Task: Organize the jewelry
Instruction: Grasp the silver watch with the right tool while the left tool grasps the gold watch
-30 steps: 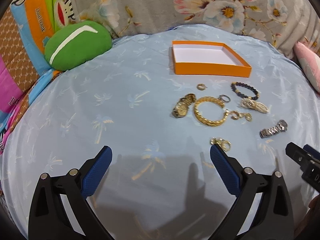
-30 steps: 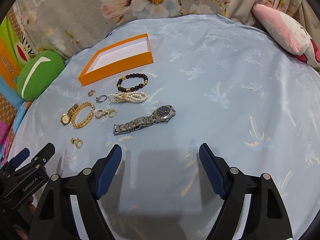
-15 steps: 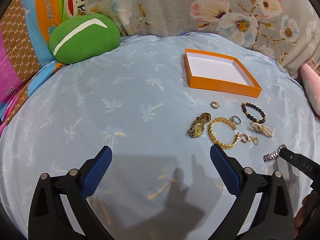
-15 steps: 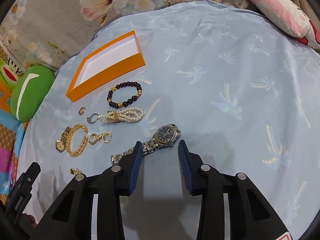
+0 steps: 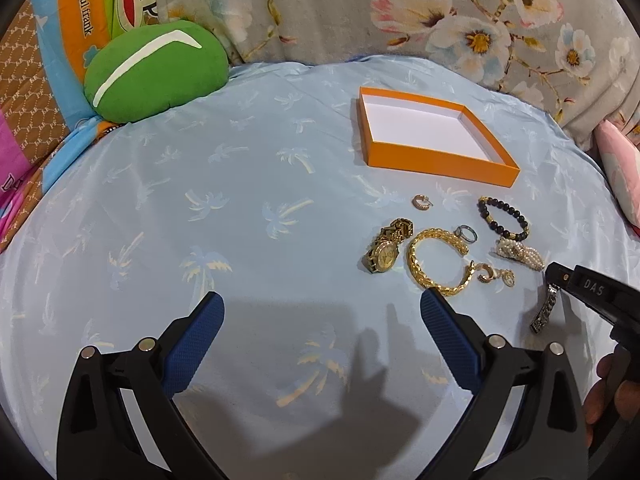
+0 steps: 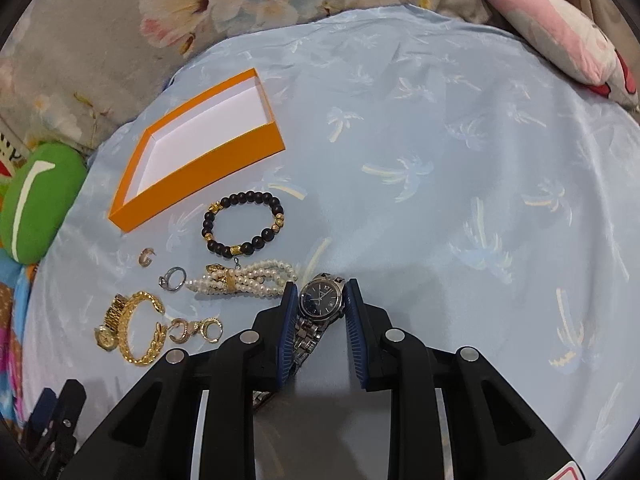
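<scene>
My right gripper [image 6: 321,300] is low over the blue cloth, its jaws closing on the dark-faced silver watch [image 6: 320,300]. Both blue pads touch the sides of the case, and the strap trails back under the left pad. In the left wrist view the strap [image 5: 544,314] shows below one of that gripper's fingers [image 5: 568,280]. My left gripper [image 5: 320,320] hangs wide open over bare cloth with nothing between its pads. The empty orange box [image 6: 200,176] [image 5: 440,160] lies beyond the jewelry.
Left of the watch lie a pearl bracelet [image 6: 244,280], a black bead bracelet [image 6: 244,224], a ring [image 6: 174,278], a gold bangle [image 6: 140,328], a gold watch [image 6: 106,328] and small earrings [image 6: 196,330]. A green cushion [image 5: 152,72] and a pink pillow [image 6: 560,32] sit at the edges.
My right gripper moved forward over the silver watch and its jaws narrowed from wide apart to the sides of the case. The left gripper shifted slightly and stayed open.
</scene>
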Motion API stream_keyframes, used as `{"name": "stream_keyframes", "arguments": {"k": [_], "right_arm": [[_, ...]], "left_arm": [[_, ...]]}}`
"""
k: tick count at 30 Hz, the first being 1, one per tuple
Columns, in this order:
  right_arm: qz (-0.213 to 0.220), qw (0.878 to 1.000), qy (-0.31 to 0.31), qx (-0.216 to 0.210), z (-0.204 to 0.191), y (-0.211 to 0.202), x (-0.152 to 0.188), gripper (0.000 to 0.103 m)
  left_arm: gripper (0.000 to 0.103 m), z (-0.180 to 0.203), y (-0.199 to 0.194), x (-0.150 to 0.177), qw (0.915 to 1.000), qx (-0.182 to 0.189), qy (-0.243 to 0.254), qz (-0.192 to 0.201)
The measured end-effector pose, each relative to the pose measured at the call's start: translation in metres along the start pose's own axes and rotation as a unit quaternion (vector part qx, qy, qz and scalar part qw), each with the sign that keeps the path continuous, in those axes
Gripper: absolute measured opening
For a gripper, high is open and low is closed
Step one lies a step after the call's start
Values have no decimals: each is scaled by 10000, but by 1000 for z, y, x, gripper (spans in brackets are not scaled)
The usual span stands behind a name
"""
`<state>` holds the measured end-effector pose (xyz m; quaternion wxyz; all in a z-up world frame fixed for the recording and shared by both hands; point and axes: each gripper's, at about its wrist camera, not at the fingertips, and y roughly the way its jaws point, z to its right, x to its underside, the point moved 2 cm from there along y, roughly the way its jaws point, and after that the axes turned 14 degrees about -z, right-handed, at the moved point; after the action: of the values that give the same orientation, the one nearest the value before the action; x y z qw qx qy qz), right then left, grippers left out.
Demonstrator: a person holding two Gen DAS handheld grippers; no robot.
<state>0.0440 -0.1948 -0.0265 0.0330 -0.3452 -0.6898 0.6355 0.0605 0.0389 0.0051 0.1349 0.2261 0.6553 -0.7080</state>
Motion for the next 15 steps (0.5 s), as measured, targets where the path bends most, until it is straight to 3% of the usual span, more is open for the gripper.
{"name": "stream_keyframes", "arguments": {"k": [8, 12, 15], "right_arm": [[147, 9989, -425, 165, 1, -4, 11, 21], [219, 9981, -547, 166, 2, -5, 17, 21], [213, 9984, -512, 50, 5, -6, 18, 21]], "left_arm": [[96, -5, 13, -10, 9992, 231, -152, -287], [96, 1, 26, -24, 9993, -55, -52, -368], [87, 3, 40, -32, 9987, -137, 31, -489]]}}
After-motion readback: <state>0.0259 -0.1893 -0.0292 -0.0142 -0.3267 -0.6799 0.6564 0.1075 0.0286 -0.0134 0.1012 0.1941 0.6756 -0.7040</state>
